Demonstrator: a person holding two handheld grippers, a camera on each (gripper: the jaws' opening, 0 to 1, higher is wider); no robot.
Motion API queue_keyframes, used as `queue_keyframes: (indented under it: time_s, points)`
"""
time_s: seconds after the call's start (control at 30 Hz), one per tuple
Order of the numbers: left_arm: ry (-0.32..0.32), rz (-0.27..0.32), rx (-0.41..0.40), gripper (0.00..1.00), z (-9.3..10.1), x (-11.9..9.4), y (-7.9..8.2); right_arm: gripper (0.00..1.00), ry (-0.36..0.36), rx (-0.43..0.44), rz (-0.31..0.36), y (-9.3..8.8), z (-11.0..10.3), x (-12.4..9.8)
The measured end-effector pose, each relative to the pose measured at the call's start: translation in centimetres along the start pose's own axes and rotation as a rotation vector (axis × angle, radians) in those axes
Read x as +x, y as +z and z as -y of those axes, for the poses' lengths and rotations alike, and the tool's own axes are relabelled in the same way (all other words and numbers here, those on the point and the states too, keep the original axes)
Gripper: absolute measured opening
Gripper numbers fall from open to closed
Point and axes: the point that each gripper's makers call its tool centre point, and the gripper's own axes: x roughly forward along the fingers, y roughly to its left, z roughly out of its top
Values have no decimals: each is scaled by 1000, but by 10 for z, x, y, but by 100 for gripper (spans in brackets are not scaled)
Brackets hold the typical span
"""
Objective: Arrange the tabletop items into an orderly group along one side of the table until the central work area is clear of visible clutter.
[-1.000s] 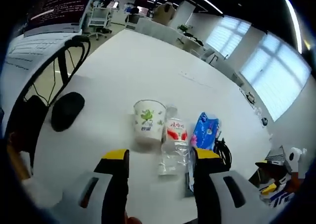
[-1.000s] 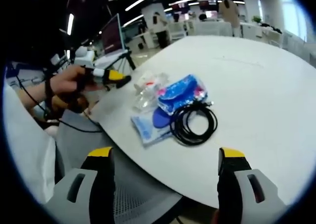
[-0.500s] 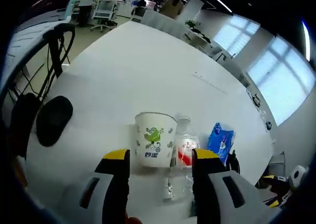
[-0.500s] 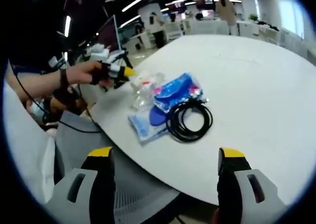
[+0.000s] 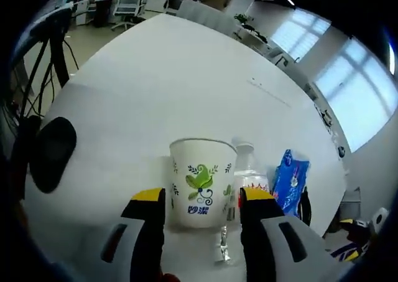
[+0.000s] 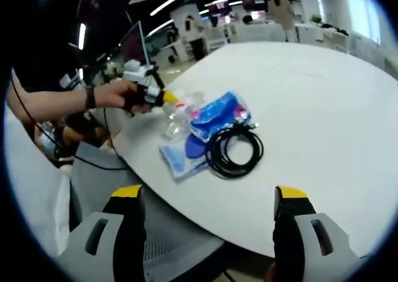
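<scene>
Paper cup (image 5: 201,183) upright between spread left hand-held gripper (image 5: 198,201) jaws, plastic bottle (image 5: 247,179) beside, right hand-held gripper (image 6: 208,198) released.

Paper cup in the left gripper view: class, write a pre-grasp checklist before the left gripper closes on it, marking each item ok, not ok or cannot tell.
1. Paper cup upright: ok.
2. Cup between the open jaws of the left gripper: ok.
3. Jaws touching the cup walls: cannot tell.
4. Plastic bottle lying close beside the cup, may get bumped: not ok.
5. Cup empty: cannot tell.
6. Right gripper open, clear of the coiled black cable: ok.
</scene>
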Motion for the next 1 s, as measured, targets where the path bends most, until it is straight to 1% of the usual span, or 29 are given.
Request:
queue_keyframes:
  time_s: [0.13,0.2,0.27,0.33,0.43,0.53,0.63,0.73,0.8,0.93,1.0]
  points:
    - [3,-3,-3,40,-5,5,-4,85,-3,5,2,0,1,-1]
    - [0,-2,-5,39,-7,6,-6,84,-3,8,0,-1,2,0]
    - [-10,3,-25,39,-7,6,-6,84,0,8,-8,-3,1,0]
    - [-5,10,-21,39,-7,5,-5,84,6,6,-17,-5,0,2]
    - [-4,9,-5,38,-7,3,-6,84,15,-3,-28,-5,-1,4]
    - [0,-4,26,38,-9,-2,-12,84,21,-5,-24,1,-2,7]
    - [15,-15,55,38,-13,-8,-16,84,34,-12,-21,5,-4,11]
    - [43,-39,116,38,-18,-15,-23,84,41,-23,-24,7,-6,14]
    - [58,-54,140,38,-21,-20,-28,84,48,-24,-25,8,-7,16]
    - [66,-63,158,38,-25,-28,-37,83,61,-31,-30,7,-11,19]
    - [71,-60,153,38,-27,-30,-40,83,65,-36,-31,7,-12,20]
